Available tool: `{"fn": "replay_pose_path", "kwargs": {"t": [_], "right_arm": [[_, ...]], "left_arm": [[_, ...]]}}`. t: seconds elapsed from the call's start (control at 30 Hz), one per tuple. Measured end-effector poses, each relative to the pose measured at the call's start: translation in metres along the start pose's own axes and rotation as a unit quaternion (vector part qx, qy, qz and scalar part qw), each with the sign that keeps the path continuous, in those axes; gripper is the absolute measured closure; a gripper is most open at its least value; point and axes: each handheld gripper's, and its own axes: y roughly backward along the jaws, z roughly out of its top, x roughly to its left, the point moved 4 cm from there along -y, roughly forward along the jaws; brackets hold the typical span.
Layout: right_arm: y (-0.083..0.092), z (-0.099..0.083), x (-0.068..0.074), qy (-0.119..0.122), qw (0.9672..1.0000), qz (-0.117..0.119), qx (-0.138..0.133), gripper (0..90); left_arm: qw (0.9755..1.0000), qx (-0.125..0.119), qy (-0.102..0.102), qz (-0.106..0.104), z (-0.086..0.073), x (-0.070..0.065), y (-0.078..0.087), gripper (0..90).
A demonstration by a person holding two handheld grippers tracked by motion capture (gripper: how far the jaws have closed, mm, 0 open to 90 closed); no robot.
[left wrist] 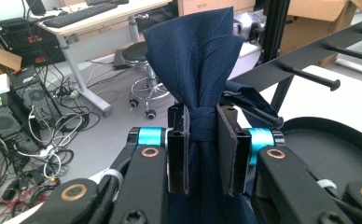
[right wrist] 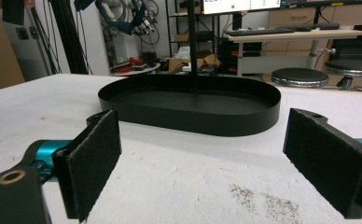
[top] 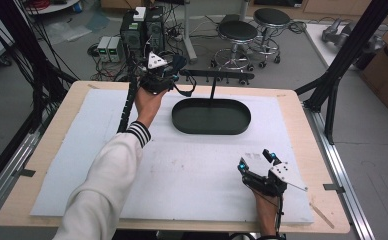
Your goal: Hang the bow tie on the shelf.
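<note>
White foam sheeting covers the wooden table (top: pixel 42 150), with a messy lab floor of cables, PC towers and two round stools (top: pixel 252 30) behind it. So the thing being handled is a dark navy cloth (left wrist: pixel 193 56): it's bunched up tight into a narrow waist right where the left gripper (left wrist: pixel 202 149) is clamped on it, then fans out above the jaws in soft folds, matte and plain, no pattern I can see. One cloth, that's it. In the high view the left gripper (top: pixel 158 75) is held up at the far edge of the table, just left of the black rack bar (left wrist: pixel 309 53) with its pegs; I count about three pegs in the left gripper view, one right beside the cloth. One black oval tray (right wrist: pixel 188 116) sits under the rack, on its post. Over on the near side, the right gripper (right wrist: pixel 202 163) rests low over the foam with its jaws wide apart, nothing between the pads, tray straight ahead of it.
</note>
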Motion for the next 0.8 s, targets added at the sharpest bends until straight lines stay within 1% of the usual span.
{"fn": "replay_pose_path", "kwargs": {"t": [0.03,0.17,0.27,0.37,0.47,0.57,0.8], "right_arm": [[0.0,0.0,0.0,0.0,1.0,0.0,-0.001,10.3],[0.0,0.0,0.0,0.003,1.0,0.001,-0.001,10.3],[0.0,0.0,0.0,0.003,1.0,0.0,-0.001,10.3],[0.0,0.0,0.0,0.002,1.0,0.001,-0.003,10.3],[0.0,0.0,0.0,0.002,1.0,0.001,-0.002,10.3],[0.0,0.0,0.0,0.002,1.0,0.0,-0.003,10.3],[0.0,0.0,0.0,0.001,1.0,0.0,-0.002,10.3]], "left_arm": [[1.0,-0.001,0.005,0.0,-0.002,0.0,0.0,75.3],[0.9999,0.001,0.01,0.0,-0.006,0.001,0.0,75.2],[0.9999,0.005,0.013,-0.006,-0.01,0.002,0.0,75.1],[0.9997,0.006,0.024,-0.01,-0.014,0.002,0.0,74.8],[0.9996,0.008,0.024,-0.012,-0.017,0.001,0.0,74.5],[0.9995,0.005,0.028,-0.016,-0.02,-0.001,0.0,74.5],[0.999,0.013,0.04,-0.019,-0.031,0.0,-0.002,73.8]]}}
